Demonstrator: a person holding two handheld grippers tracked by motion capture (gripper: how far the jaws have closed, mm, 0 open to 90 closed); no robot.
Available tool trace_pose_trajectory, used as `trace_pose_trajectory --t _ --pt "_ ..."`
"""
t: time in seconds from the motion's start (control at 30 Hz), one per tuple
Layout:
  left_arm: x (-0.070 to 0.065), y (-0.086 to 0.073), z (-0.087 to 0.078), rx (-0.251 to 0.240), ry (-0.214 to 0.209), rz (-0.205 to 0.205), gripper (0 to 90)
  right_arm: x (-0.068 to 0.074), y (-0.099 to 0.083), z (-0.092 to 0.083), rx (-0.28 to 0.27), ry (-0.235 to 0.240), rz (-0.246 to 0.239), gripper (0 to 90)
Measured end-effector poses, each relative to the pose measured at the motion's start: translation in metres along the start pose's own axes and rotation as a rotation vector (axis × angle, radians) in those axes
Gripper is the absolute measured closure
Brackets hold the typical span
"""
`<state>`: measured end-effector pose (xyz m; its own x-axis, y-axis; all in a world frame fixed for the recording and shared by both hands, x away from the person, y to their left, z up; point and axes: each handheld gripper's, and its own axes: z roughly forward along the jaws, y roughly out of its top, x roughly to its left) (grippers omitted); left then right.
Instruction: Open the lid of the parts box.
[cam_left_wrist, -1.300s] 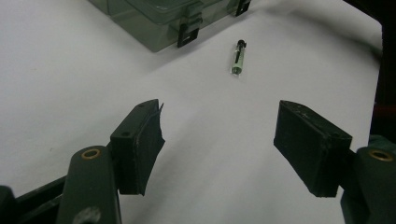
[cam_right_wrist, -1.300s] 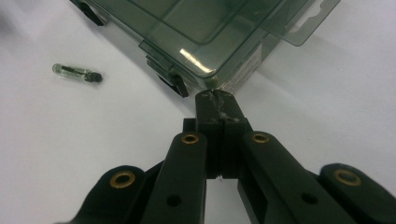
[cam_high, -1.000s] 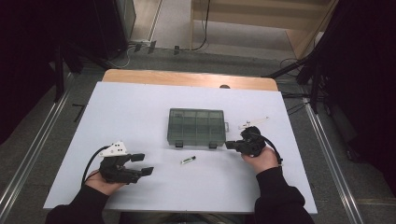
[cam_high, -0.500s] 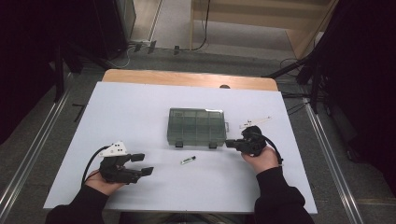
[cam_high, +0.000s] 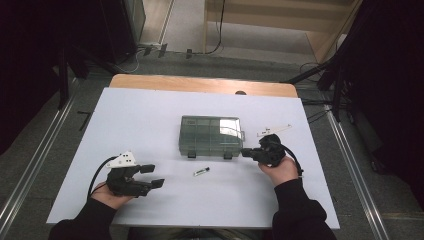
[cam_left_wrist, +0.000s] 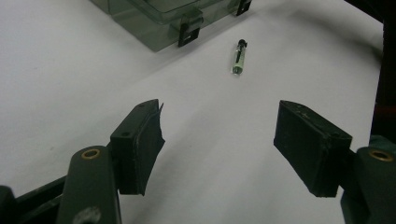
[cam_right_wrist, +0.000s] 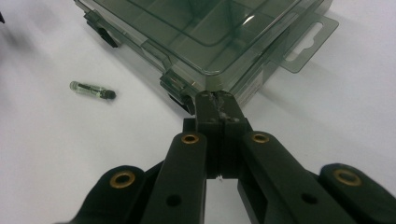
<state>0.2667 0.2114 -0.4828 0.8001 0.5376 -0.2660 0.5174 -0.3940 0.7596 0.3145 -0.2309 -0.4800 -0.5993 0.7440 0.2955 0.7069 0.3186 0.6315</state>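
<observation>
right gripper (cam_high: 246, 152) fingers clenched empty, tips at the near right corner of the organizer box (cam_high: 211, 136) mid-worktop (cam_high: 150, 110) — likely nudging its latch next; left gripper (cam_high: 152, 176) fingers released, idle.

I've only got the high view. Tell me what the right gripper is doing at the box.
Observer: The right gripper is shut with nothing between its jaws. Its tips sit at the near corner of the box, beside a latch.
Operator: Now report the left one.
Observer: The left gripper is open and empty. It is aimed at the vial ahead and stops well short of it.
Operator: Describe that vial.
Observer: It is a clear tube with a black end, lying flat.
</observation>
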Motion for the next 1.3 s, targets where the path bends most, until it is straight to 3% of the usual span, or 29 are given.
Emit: trace_pose_trajectory --t 0.53,0.77,0.93,1.3 --pt "0.002 0.001 0.003 0.008 0.005 -0.017 32.1 0.002 0.007 -0.007 -0.042 -0.005 0.003 90.0" --pt "0.003 0.005 0.009 0.035 0.026 -0.015 32.1 0.002 0.012 -0.011 -0.055 -0.006 0.009 90.0" --pt "0.005 0.009 0.014 0.039 0.006 -0.031 32.1 0.003 0.015 -0.012 -0.057 -0.002 0.011 90.0" --pt "0.011 0.016 0.018 0.044 0.004 -0.074 32.1 0.004 0.024 -0.015 -0.064 0.016 0.010 90.0"
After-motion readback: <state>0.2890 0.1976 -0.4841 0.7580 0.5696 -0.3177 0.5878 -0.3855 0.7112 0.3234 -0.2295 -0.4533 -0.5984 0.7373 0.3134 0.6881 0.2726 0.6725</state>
